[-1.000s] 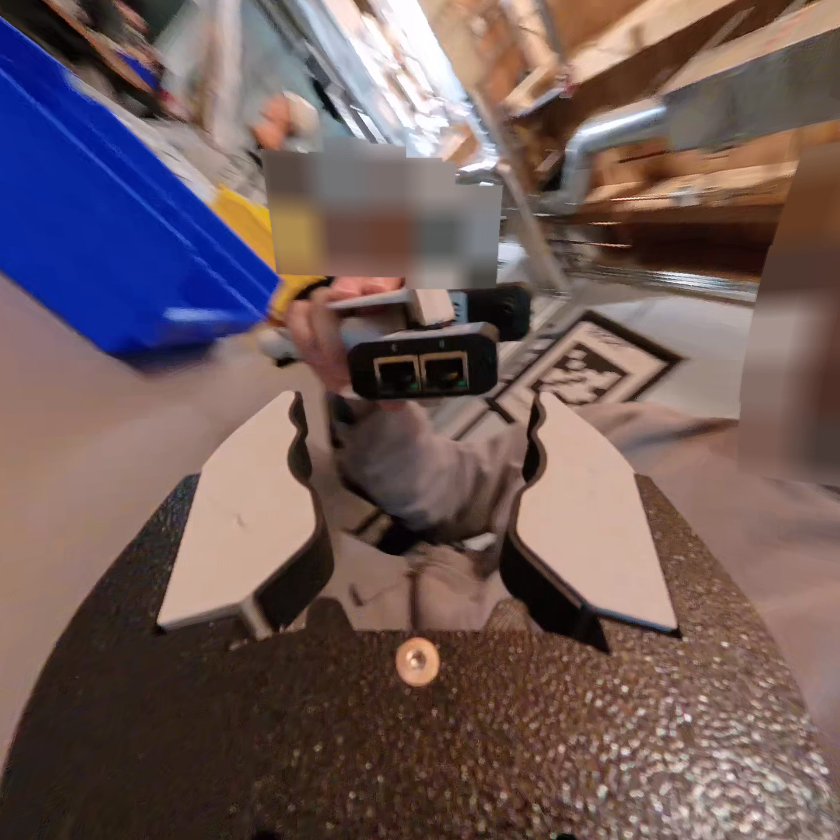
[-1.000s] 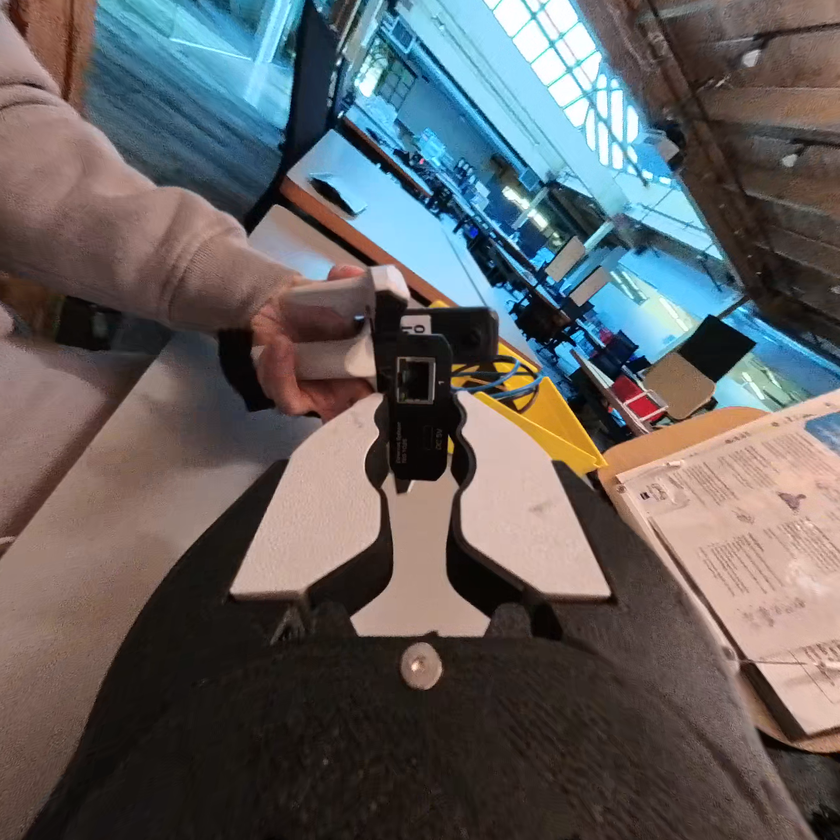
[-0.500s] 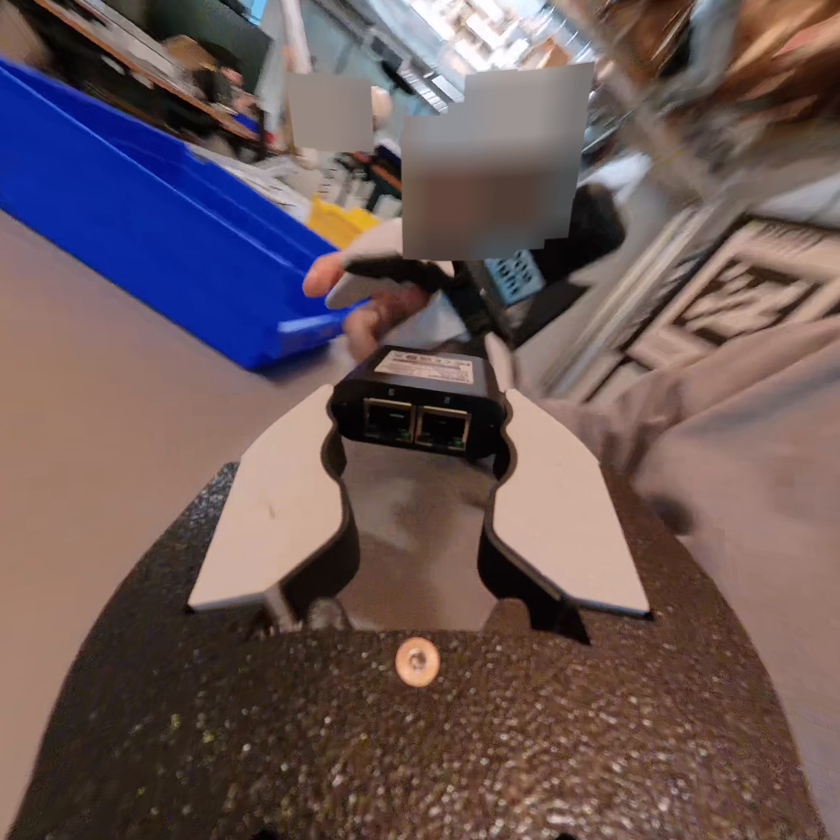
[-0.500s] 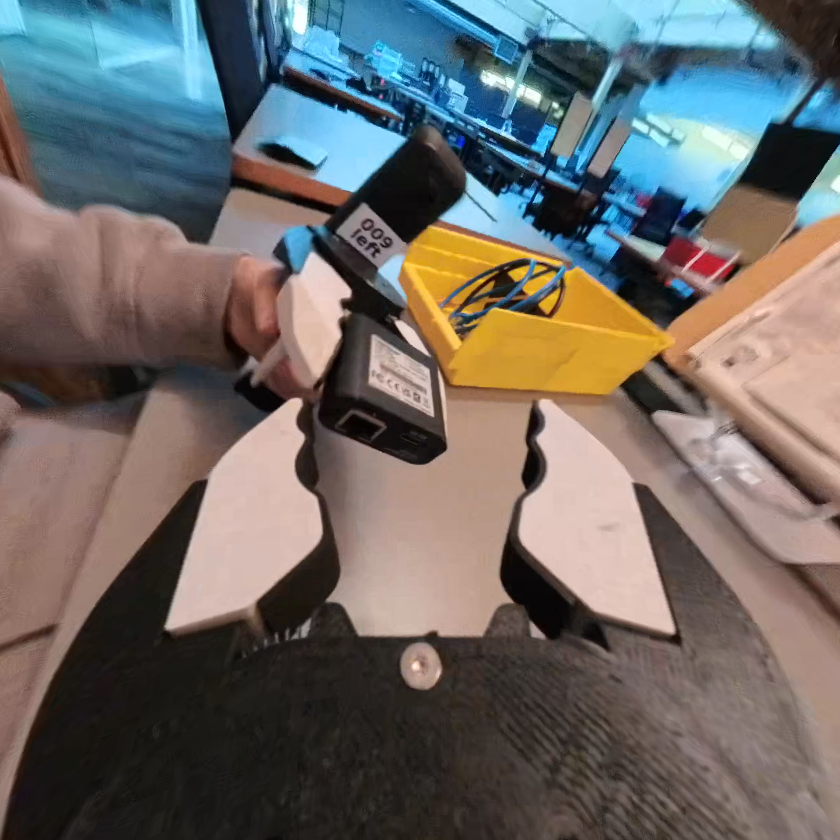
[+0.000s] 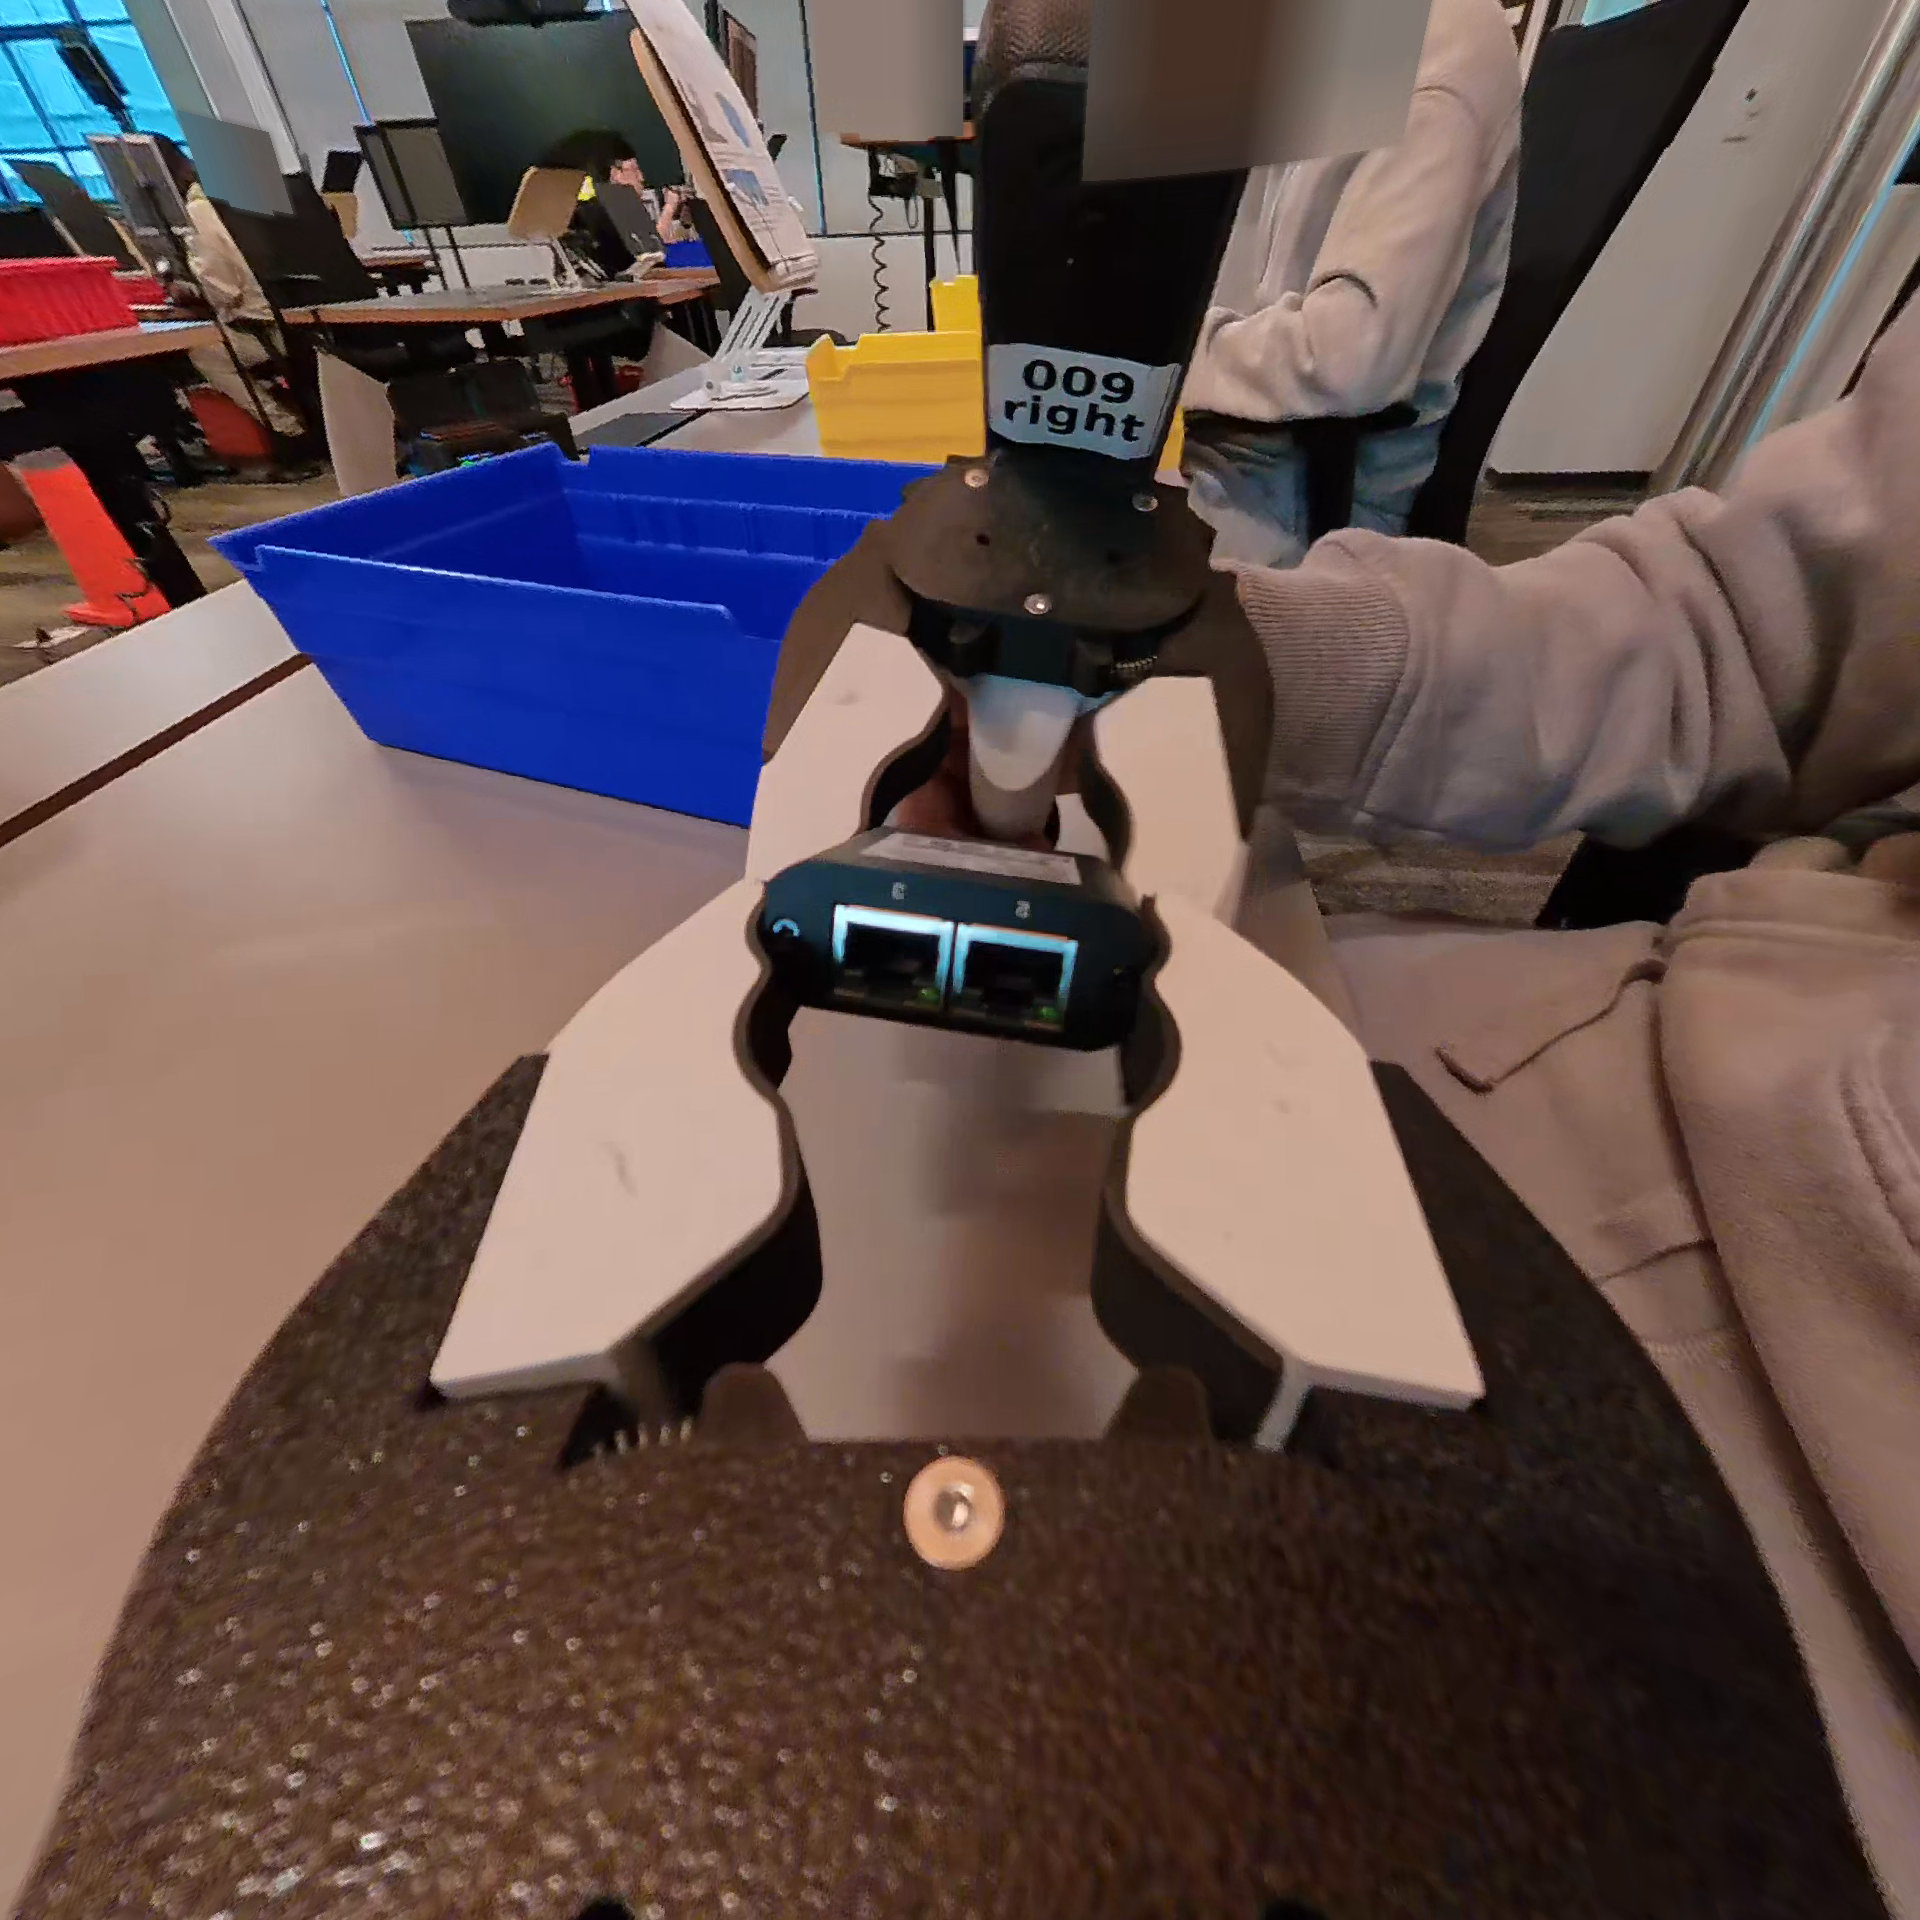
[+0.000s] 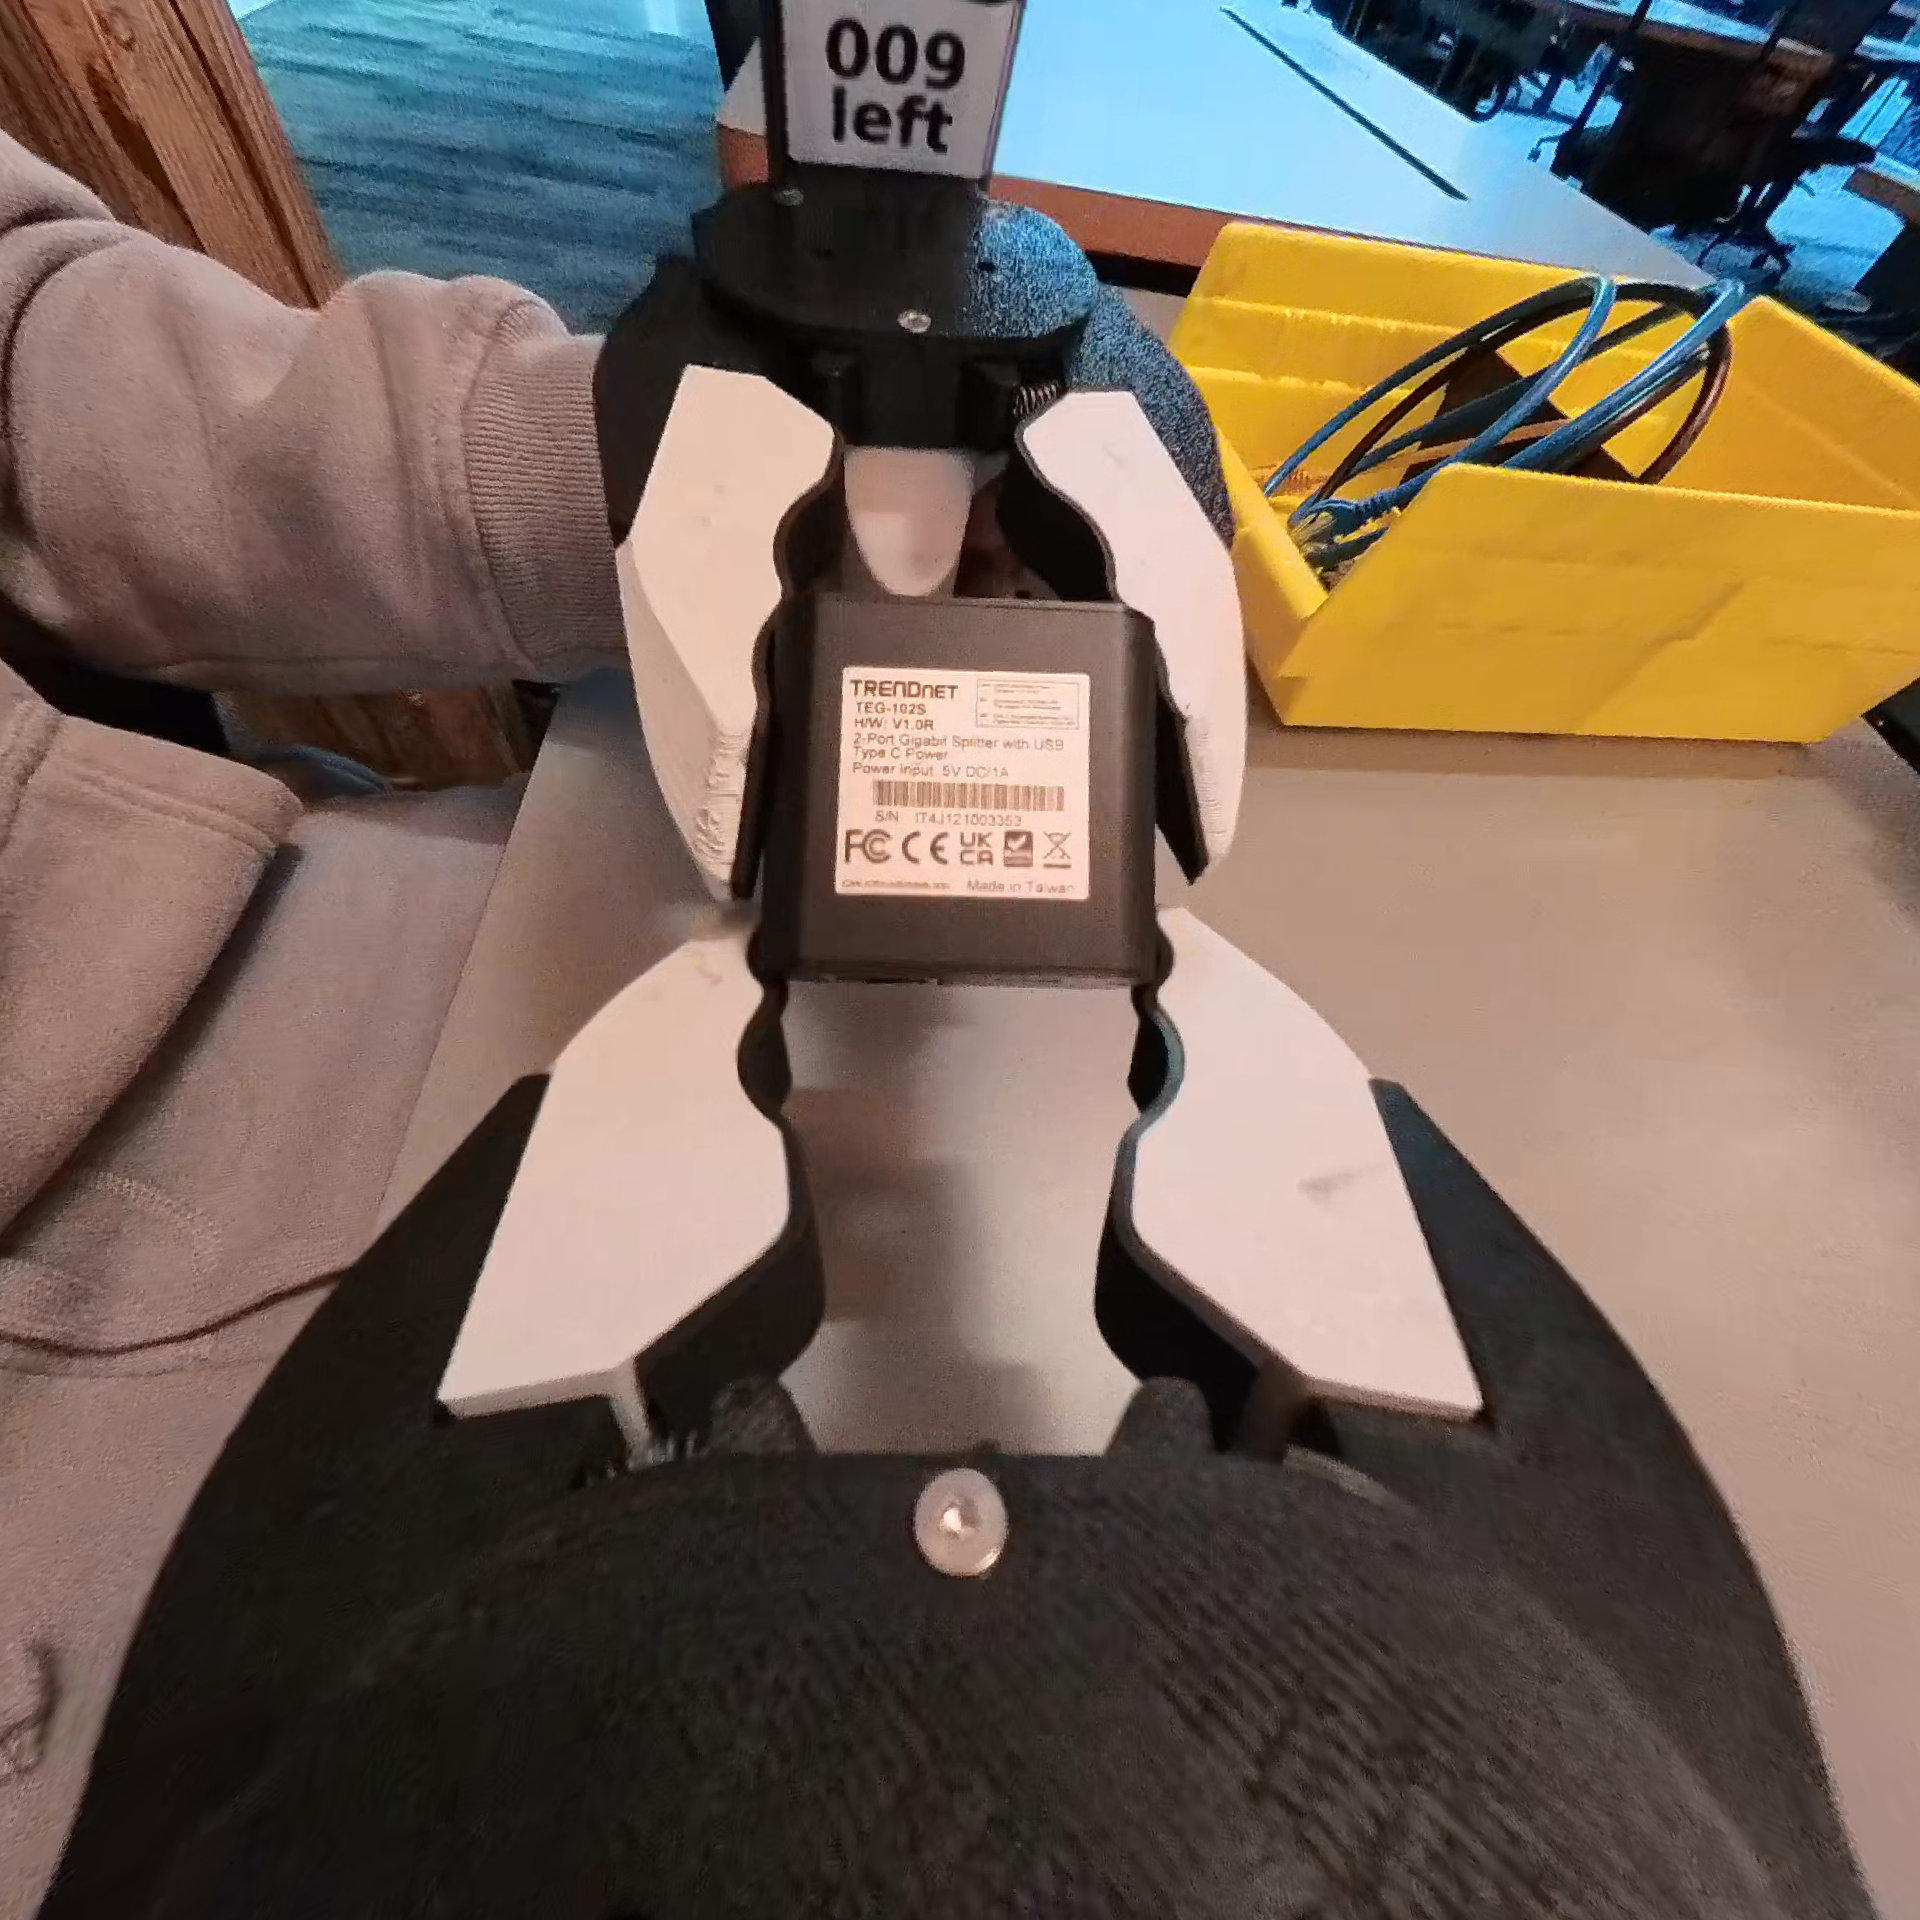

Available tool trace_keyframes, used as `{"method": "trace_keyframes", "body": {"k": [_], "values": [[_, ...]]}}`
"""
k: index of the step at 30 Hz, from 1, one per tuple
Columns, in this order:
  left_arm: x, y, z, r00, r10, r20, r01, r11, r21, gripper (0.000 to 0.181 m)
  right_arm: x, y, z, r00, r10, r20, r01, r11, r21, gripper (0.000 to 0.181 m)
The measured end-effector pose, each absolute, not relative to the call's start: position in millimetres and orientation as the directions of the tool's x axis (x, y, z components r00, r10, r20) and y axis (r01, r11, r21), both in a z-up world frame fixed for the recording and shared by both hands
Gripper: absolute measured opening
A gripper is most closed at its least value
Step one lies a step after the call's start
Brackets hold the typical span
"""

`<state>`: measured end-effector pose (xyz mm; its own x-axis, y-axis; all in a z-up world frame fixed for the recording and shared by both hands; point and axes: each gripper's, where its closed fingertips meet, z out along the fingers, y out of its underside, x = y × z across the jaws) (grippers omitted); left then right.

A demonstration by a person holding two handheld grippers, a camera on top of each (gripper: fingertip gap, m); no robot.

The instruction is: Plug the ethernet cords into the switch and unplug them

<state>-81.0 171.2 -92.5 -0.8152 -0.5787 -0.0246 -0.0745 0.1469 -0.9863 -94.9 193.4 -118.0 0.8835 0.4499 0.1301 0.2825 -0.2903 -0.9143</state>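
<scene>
Where the left wrist view looks along its own fingers, the left hand-held gripper [image 5: 951, 971] clasps the small black switch [image 5: 951, 961] between its white fingertips, the two empty ports facing the camera and each showing a green light at a lower corner. Beyond the switch, the right hand-held gripper [image 5: 1023, 769] faces this camera, held in a grey-sleeved arm [image 5: 1538, 686], with its fingers reaching toward the far end of the switch; whether they touch it cannot be told here. A blue bin [image 5: 540, 613] stands on the grey tabletop [image 5: 260, 935] to the left, and a yellow bin [image 5: 894, 390] lies farther back. In the right wrist view, the switch [image 6: 951, 790] is seen from its labelled face, raised above the tabletop [image 6: 1558, 935]. The left hand-held gripper [image 6: 961, 852], opposite the camera, presses its white fingers against both long sides of the switch. The right hand-held gripper [image 6: 956, 971] has its fingertips set at the switch's near corners, one on each side, apparently touching it; whether it truly grips cannot be told. A yellow bin [image 6: 1558, 623] on the right holds coiled blue ethernet cords [image 6: 1507, 384].
</scene>
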Motion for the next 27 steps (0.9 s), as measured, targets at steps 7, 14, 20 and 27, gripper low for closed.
{"method": "trace_keyframes", "body": {"k": [7, 14, 20, 27], "values": [[-79, 171, -98, -0.807, -0.587, -0.059, -0.068, 0.191, -0.979, 0.063, -90, 190, -121, 0.875, 0.452, 0.172, 0.328, -0.294, -0.898, 0.061], [-76, 170, -103, -0.791, -0.606, -0.091, -0.083, 0.253, -0.964, 0.063, -87, 188, -130, 0.871, 0.453, 0.188, 0.359, -0.327, -0.874, 0.076], [-76, 168, -108, -0.792, -0.602, -0.101, -0.088, 0.276, -0.957, 0.063, -87, 191, -132, 0.869, 0.451, 0.202, 0.371, -0.327, -0.869, 0.062], [-74, 164, -100, -0.781, -0.609, -0.141, -0.029, 0.260, -0.965, 0.062, -87, 194, -130, 0.875, 0.443, 0.195, 0.352, -0.307, -0.884, 0.065]]}}
